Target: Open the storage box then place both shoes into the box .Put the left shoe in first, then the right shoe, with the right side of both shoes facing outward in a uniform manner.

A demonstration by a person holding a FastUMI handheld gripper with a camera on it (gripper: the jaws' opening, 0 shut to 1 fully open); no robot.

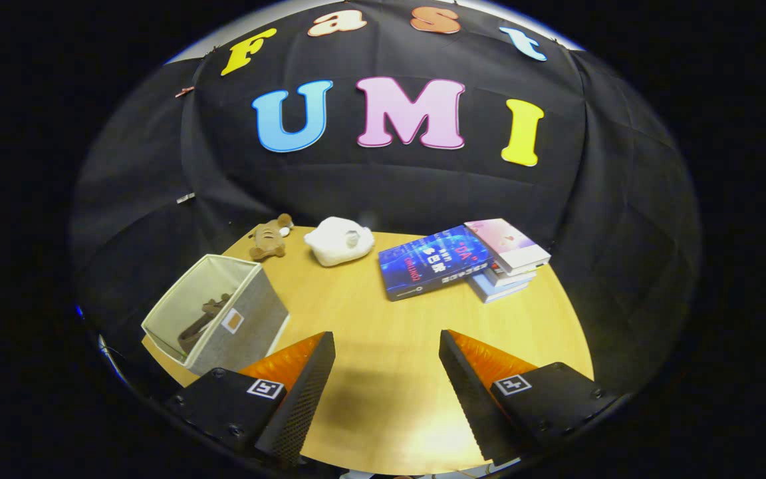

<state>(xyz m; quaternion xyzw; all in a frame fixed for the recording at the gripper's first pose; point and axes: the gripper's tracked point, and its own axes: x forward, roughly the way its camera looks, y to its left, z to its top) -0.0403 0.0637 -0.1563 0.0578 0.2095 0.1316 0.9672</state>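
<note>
While the tongs hang wide and empty above the surface, the storage box sits off beside them, so a careless reach could shove it.

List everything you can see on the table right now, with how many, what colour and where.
Table: one, light wood, round.
Fabric box: one, grey, open-topped, beyond the left finger; dark things inside, unclear.
Brown plush toy: one, behind the box.
White plush toy: one, right of the brown one.
Blue book: one, lying flat, beyond the fingers.
Book stack: about three, pink-white on top, touching the blue book's right side.
Gripper: one, fingers apart over bare table, holding nothing.
</note>
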